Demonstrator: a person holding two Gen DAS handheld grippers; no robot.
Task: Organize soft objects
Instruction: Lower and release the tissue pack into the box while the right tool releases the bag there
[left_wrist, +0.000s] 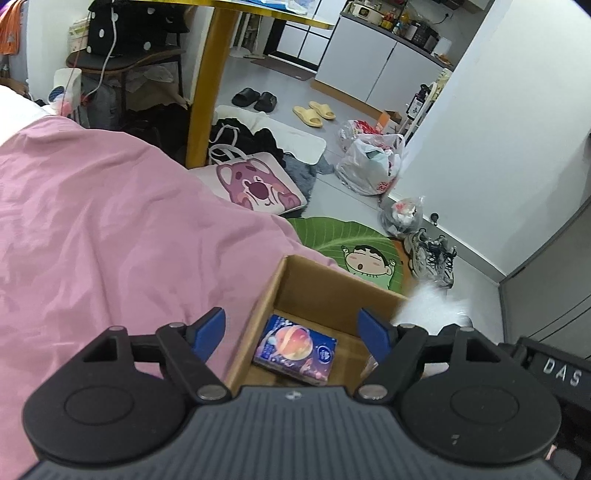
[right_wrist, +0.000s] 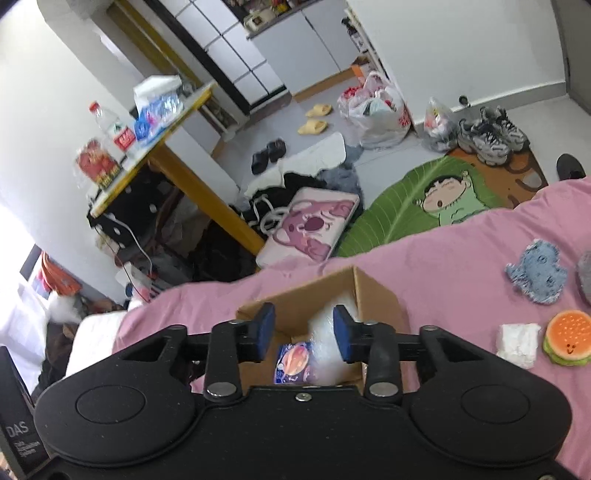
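An open cardboard box (left_wrist: 280, 284) (right_wrist: 373, 291) stands on the pink bedcover. A blue tissue pack with a peach picture (left_wrist: 295, 349) (right_wrist: 291, 362) lies inside. My left gripper (left_wrist: 291, 330) is open and empty above the box. My right gripper (right_wrist: 303, 332) is open over the box; a blurred white soft thing (right_wrist: 327, 343) sits between its fingers, at the box mouth, and shows as a white blur (left_wrist: 432, 302) in the left wrist view. On the bedcover to the right lie a blue fuzzy toy (right_wrist: 537, 271), a burger toy (right_wrist: 569, 338) and a white tissue pack (right_wrist: 517, 343).
The pink bedcover (left_wrist: 110, 229) fills the left. On the floor are a leaf cartoon mat (right_wrist: 424, 199), a pink bear bag (right_wrist: 314, 225), plastic bags (left_wrist: 373, 162), sneakers (right_wrist: 491, 134) and slippers. A yellow-legged table (left_wrist: 207, 81) stands behind. A grey object (right_wrist: 583, 277) lies at the right edge.
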